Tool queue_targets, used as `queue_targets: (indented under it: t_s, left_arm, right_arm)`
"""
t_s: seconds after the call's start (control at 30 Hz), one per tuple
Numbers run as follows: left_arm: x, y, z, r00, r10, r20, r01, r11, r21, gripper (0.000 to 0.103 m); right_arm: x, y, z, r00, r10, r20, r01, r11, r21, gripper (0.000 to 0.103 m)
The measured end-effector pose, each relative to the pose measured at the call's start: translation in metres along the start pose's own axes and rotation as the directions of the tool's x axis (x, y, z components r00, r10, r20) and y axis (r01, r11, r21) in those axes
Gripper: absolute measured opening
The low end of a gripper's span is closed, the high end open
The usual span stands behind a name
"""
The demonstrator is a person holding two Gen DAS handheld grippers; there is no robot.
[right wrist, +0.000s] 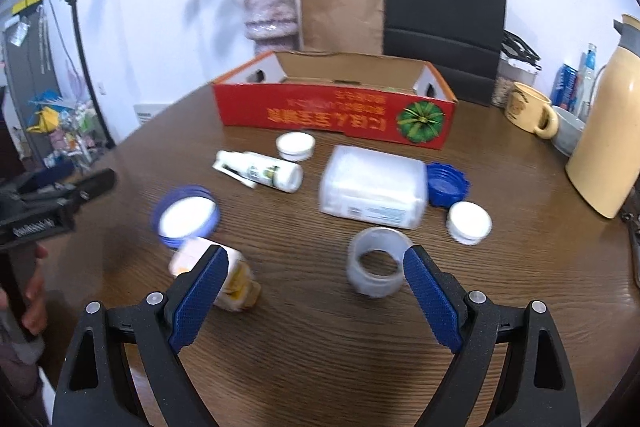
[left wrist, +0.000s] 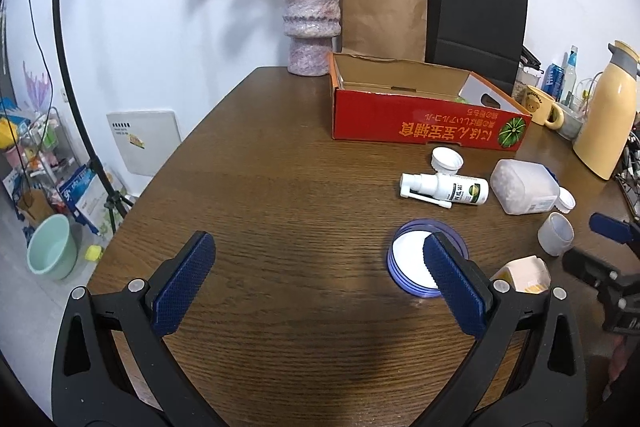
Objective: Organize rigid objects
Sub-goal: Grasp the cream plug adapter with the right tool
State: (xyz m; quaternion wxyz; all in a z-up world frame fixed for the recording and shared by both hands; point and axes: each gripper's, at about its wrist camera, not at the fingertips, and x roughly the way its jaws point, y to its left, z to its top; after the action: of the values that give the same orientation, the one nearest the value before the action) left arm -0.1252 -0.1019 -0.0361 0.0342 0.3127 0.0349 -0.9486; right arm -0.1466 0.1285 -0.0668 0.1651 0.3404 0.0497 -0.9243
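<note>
A red cardboard box (left wrist: pixel 424 119) (right wrist: pixel 332 111) stands open at the back of the wooden table (left wrist: pixel 280 195). In front of it lie a white spray bottle (left wrist: pixel 448 188) (right wrist: pixel 260 171), a clear plastic jar (left wrist: pixel 524 187) (right wrist: pixel 372 187) on its side with a blue cap (right wrist: pixel 446 185), a round blue-rimmed lid (left wrist: pixel 412 263) (right wrist: pixel 186 215), a translucent cup (left wrist: pixel 555 233) (right wrist: pixel 376 267), a small cream carton (left wrist: pixel 524 275) (right wrist: pixel 236 279) and white caps (left wrist: pixel 447 159) (right wrist: pixel 469 221). My left gripper (left wrist: pixel 316 267) is open and empty, left of the lid. My right gripper (right wrist: pixel 316 283) is open and empty, between carton and cup.
A vase of dried roses (left wrist: pixel 312 23), a brown paper bag (left wrist: pixel 384 15) and a black bag (left wrist: pixel 476 23) stand behind the box. A yellow thermos (right wrist: pixel 604 131), a mug (right wrist: pixel 528 109) and bottles are at the right edge. A light stand (left wrist: pixel 68 67) rises left of the table.
</note>
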Motion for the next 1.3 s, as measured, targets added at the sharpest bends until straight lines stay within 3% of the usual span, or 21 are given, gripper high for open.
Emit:
queue_targets:
  t_s: [0.37,0.8,0.93,0.97,1.0,1.07,1.3]
  left_arm:
    - [-0.001,0.0,-0.009,0.999,-0.043,-0.024,0.044,0.999,0.028,0.103]
    - [0.002,0.007,-0.012,0.998,-0.045,-0.047,0.046,0.999,0.004,0.103]
    - [0.002,0.008,-0.012,0.998,-0.046,-0.048,0.046,0.999,0.004,0.103]
    - [0.002,0.008,-0.012,0.998,-0.047,-0.049,0.048,0.999,0.004,0.103]
    - [0.002,0.008,-0.012,0.998,-0.047,-0.05,0.047,0.999,0.004,0.103]
    - [0.002,0.008,-0.012,0.998,-0.045,-0.052,0.045,0.999,0.005,0.103]
    - [0.004,0.004,-0.011,0.998,-0.031,-0.06,0.032,0.999,0.022,0.103]
  right_arm:
    - [0.016,0.04,-0.005,0.998,0.037,-0.052,-0.04,0.998,-0.057,0.093]
    - [0.043,0.054,-0.008,0.989,0.038,-0.142,-0.048,0.996,-0.069,0.093]
    - [0.048,0.056,-0.009,0.984,0.078,-0.159,-0.09,0.994,-0.069,0.093]
    - [0.05,0.056,-0.009,0.983,0.085,-0.164,-0.097,0.993,-0.068,0.084]
    - [0.052,0.056,-0.01,0.981,0.09,-0.175,-0.103,0.992,-0.067,0.066]
    - [0.053,0.055,-0.011,0.979,0.096,-0.179,-0.11,0.991,-0.07,0.056]
    - [0.047,0.054,-0.01,0.983,0.108,-0.15,-0.119,0.99,-0.069,0.055]
